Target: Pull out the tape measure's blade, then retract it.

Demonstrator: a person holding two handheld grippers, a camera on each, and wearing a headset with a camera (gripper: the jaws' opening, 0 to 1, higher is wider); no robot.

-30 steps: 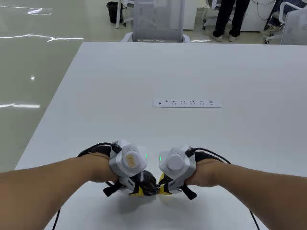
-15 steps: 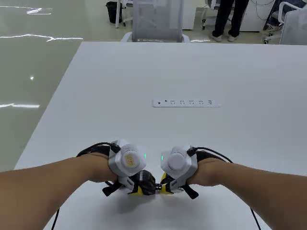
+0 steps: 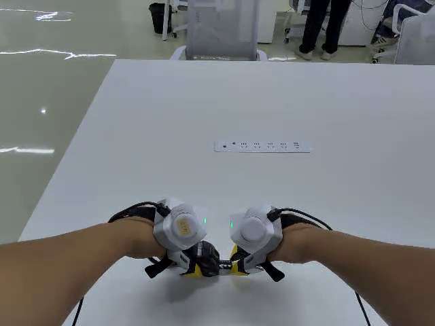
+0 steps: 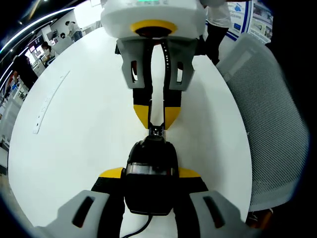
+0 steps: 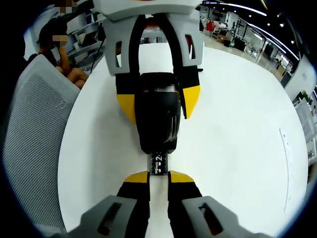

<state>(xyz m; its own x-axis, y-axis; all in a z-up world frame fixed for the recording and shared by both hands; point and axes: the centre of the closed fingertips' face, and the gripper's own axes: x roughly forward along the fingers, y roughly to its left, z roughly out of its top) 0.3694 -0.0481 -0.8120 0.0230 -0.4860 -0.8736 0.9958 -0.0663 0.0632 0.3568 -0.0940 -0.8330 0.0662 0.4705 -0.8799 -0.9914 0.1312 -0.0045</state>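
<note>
A black tape measure (image 4: pixel 151 171) sits between the yellow-tipped jaws of my left gripper (image 4: pixel 151 173), which is shut on its case. My right gripper (image 5: pixel 158 178) faces it and is shut on the end of the blade (image 5: pixel 158 163); a short stretch marked 2 shows between the case (image 5: pixel 157 119) and my jaws. In the head view the left gripper (image 3: pixel 202 266) and right gripper (image 3: pixel 231 265) meet tip to tip low over the white table (image 3: pixel 204 102), near its front edge, with the tape measure (image 3: pixel 209 258) between them.
A white power strip (image 3: pixel 263 147) lies flat in the middle of the table. A grey mesh chair (image 3: pixel 223 30) stands at the far end, and a person's legs (image 3: pixel 326 24) are beyond it. Another mesh chair (image 4: pixel 267 114) is close behind the front edge.
My right gripper has drawn slightly to the right, away from the left one, with the blade end in it. The left gripper and the case have stayed put.
</note>
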